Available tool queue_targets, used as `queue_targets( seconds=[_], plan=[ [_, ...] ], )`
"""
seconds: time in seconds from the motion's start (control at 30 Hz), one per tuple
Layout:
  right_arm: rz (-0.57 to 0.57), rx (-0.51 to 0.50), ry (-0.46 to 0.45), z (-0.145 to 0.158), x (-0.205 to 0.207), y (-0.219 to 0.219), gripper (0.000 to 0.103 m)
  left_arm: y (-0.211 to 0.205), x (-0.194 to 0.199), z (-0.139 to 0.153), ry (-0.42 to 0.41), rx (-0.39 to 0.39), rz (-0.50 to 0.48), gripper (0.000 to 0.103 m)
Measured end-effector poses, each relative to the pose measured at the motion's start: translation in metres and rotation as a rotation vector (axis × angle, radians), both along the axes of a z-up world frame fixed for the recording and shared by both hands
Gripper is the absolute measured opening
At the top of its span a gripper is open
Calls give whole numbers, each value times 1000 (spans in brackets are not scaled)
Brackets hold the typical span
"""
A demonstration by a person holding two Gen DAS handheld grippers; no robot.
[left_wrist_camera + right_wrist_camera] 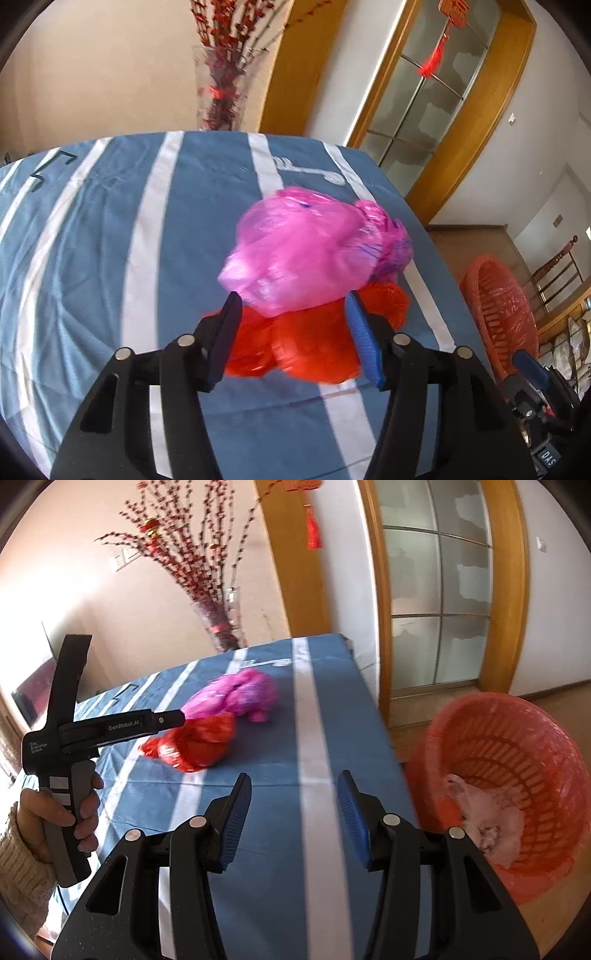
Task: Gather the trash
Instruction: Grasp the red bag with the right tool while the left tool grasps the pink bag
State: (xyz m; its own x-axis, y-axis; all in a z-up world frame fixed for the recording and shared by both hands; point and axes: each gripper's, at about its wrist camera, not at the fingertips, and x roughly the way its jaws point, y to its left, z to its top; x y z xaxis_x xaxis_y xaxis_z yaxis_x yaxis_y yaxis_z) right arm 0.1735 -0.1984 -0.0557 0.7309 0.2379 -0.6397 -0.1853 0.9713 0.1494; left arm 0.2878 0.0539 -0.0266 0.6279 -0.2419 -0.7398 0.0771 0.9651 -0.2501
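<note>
The left gripper (293,299) has its fingers spread, with the red bag (295,343) lying between and just beyond them on the blue striped cloth (92,240); the pads do not press on the bag, though the left finger's tip sits close to its crinkled edge. The pink bag (306,247) rests just ahead of the fingertips, touching the far side of the red bag and partly over it, its knotted end turned to the right of the fingers. From the right wrist view, the same gripper reaches over the red bag (195,742) from the left, held by a hand (59,812) in a knitted sleeve. The right gripper (293,781) also has its fingers spread and nothing between them; only the cloth with a white stripe lies under the gap. The two bags sit ahead of it and to the left of its fingers. The red basket (517,760) stands to the right of its right finger, off the edge of the cloth, with a pale crumpled bag (491,819) inside. A glass vase of red branches (218,627) stands far beyond the fingertips.
</note>
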Motion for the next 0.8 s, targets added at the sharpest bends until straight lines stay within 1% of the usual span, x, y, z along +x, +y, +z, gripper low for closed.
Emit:
queue_targets(
  seconds=[0.07, 0.17, 0.23, 0.27, 0.3, 0.43, 0.63, 0.8],
  plan=[
    [25, -2, -4, 0, 1, 11, 53, 9, -2, 2, -10, 2, 16, 63],
    [52, -6, -7, 0, 3, 24, 54, 21, -4, 5, -21, 13, 42, 63],
    [73, -1, -9, -1, 6, 35, 59, 30, -6, 7, -30, 23, 64, 64],
    [80, 1, -11, -1, 7, 39, 64, 34, -6, 8, -33, 30, 73, 66],
    [91, 5, -16, -1, 9, 45, 66, 41, -7, 9, -41, 40, 90, 66],
    [127, 6, -5, -6, 24, 71, 67, 61, -7, 12, -57, 76, 141, 68],
    [136, -15, 8, -18, 44, 99, 67, 90, 1, 10, -67, 125, 206, 69],
    [141, -79, -3, -27, 55, 121, 67, 106, 12, 5, -55, 121, 245, 70]
  ],
)
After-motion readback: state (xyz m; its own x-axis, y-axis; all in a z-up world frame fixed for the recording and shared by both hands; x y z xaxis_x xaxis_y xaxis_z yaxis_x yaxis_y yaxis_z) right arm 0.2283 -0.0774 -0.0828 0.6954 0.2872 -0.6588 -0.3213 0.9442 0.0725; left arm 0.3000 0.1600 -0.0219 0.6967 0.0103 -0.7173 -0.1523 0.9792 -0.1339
